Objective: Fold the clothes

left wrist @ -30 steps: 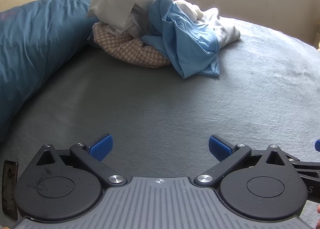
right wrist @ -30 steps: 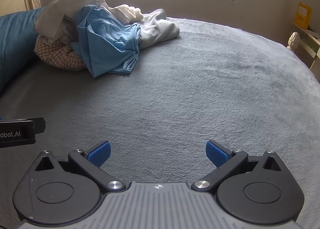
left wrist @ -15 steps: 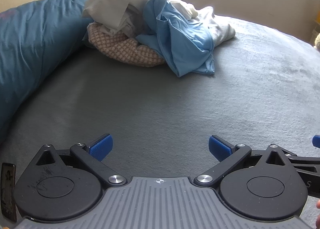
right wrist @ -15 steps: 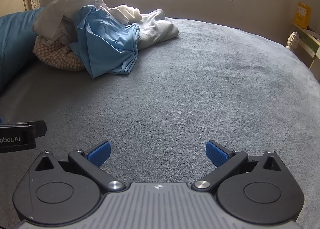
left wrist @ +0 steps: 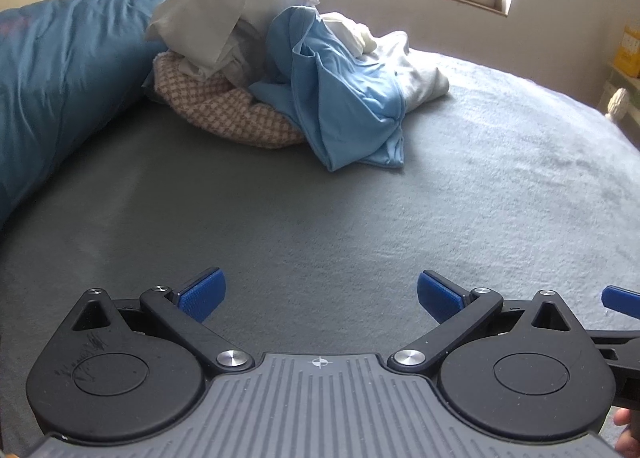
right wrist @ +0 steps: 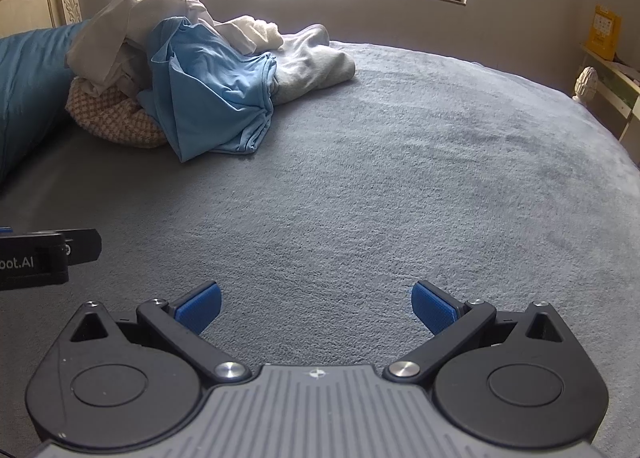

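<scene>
Nothing is folded yet, by my reading: the clothes pile (left wrist: 280,70) sits heaped and crumpled well ahead of both sets of fingers, toward their left. The left gripper (left wrist: 320,294) and right gripper (right wrist: 316,304) hover over bare grey blanket (right wrist: 400,178), jaws spread wide and empty. Every garment, the light blue shirt (right wrist: 208,90) on the near side included, is left to pick up and fold.

White lettering reading "oot.AI", cut off by the frame's left edge, stands on the black body of the left gripper (right wrist: 36,262) in the right wrist view. No other text is legible.
</scene>
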Motion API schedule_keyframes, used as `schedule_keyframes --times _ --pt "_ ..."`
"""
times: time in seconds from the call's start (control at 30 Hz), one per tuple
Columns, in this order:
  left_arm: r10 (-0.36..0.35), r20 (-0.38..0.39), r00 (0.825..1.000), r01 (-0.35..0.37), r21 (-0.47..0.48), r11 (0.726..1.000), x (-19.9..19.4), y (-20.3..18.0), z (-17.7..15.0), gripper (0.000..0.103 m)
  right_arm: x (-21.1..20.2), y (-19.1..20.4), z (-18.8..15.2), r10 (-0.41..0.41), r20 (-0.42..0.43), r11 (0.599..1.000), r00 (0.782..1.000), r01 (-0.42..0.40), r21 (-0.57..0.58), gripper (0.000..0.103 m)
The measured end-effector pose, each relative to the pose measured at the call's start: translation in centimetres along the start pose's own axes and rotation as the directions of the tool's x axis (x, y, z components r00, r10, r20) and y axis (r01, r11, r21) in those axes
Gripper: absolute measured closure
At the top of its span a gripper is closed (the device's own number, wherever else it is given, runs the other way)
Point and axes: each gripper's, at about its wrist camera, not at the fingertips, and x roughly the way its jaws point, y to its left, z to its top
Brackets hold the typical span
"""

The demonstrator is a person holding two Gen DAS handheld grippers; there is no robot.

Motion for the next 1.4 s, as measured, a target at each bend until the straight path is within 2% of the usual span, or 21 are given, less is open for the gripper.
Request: schedule_keyframes --times 0.23,0.53,0.7,0.77,0.9,1.03,1.17,1.2,1.27,1.4 --pt "-0.003 0.046 0.999 0.002 0.024 1.0 2.1 0.6 0.5 0.0 0.5 -0.7 0.5 0.039 0.058 0.999 0.998 -0.037 -0.037 0.0" --pt "-0.019 0.09 0.996 0.016 0.036 0.999 5.8 0.9 1.4 0.0 2.2 -0.9 3.7 0.096 0.18 0.983 0.979 -0.065 -0.175 0.0" --pt "-0.023 0.162 0.986 0.015 0.05 0.999 8.6 0.6 3.3 0.0 4.3 -0.7 5.2 0.166 0.19 0.977 0.968 -0.135 -0.165 0.0" --pt "-0.037 0.184 0.982 0.032 0.031 0.999 9.9 0.8 4.5 0.0 5.3 -0.3 5.9 0.201 0.201 0.97 0.959 -0.166 -0.178 0.0" --pt "-0.066 0.222 0.973 0.073 -0.024 0.997 12.4 1.0 7.2 0.003 7.8 0.5 8.1 0.216 0.213 0.967 0.953 -0.178 -0.183 0.0" --pt "-0.028 0.284 0.958 0.029 -0.001 1.0 14.1 0.2 9.9 0.005 10.1 1.1 10.2 0.219 0.216 0.968 0.952 -0.183 -0.174 0.0" --pt "0.025 0.339 0.941 -0.045 0.049 0.998 15.5 -0.4 12.5 0.006 11.0 0.8 11.1 0.23 0.204 0.971 0.951 -0.212 -0.107 0.0" --pt "0.051 0.337 0.94 -0.071 0.047 0.996 16.1 -0.4 13.1 0.009 11.1 0.7 11.1 0.238 0.199 0.97 0.951 -0.221 -0.106 0.0" --pt "0.082 0.314 0.946 -0.097 0.031 0.995 17.3 -0.3 14.2 0.023 11.2 0.6 10.9 0.251 0.188 0.966 0.95 -0.233 -0.113 0.0" --pt "0.093 0.249 0.964 -0.098 0.01 0.995 19.4 0.1 15.6 0.054 11.2 0.2 10.6 0.247 0.183 0.967 0.951 -0.23 -0.111 0.0"
